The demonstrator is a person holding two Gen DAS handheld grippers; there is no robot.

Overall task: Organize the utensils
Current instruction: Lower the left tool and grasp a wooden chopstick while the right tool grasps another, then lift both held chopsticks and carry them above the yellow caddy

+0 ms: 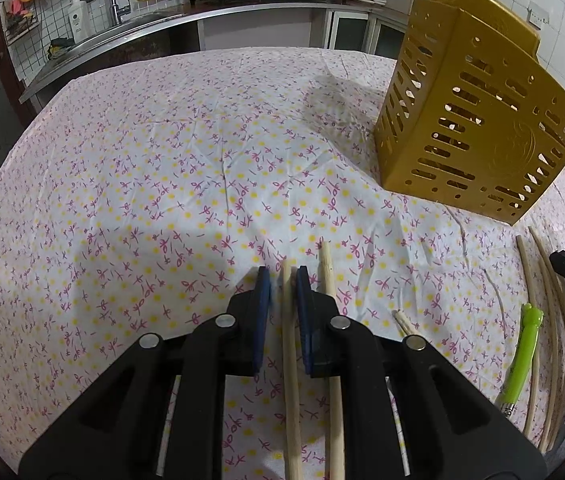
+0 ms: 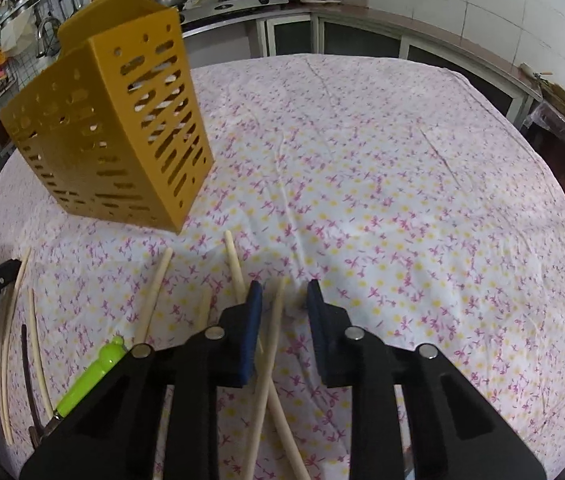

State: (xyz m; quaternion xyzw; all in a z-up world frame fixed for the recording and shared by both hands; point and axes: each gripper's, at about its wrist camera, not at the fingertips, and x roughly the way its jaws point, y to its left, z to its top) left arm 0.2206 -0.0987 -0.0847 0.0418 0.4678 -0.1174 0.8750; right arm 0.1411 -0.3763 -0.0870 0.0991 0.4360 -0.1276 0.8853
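chopsticks lie scattered on a flowered tablecloth [image 1: 162,152], and each gripper has one between its blue pads. left gripper [image 1: 283,276] is drawn nearly together on a pale chopstick [image 1: 290,344] that runs straight back between its fingers; a second chopstick [image 1: 328,276] lies just outside its right finger, beside it. off to its right lie more pale sticks [image 1: 538,320] and a green-handled utensil [image 1: 520,356], with the tip of the other gripper showing above them. ahead and to the right stands a gold slotted utensil holder [image 1: 478,120], upright on the cloth.

right gripper [image 2: 284,294] has a chopstick [image 2: 272,336] between its jaws, against the left pad with a gap to the right pad; another stick [image 2: 236,268] crosses under it. the holder [image 2: 122,128] stands ahead to its left, well apart from the sticks.
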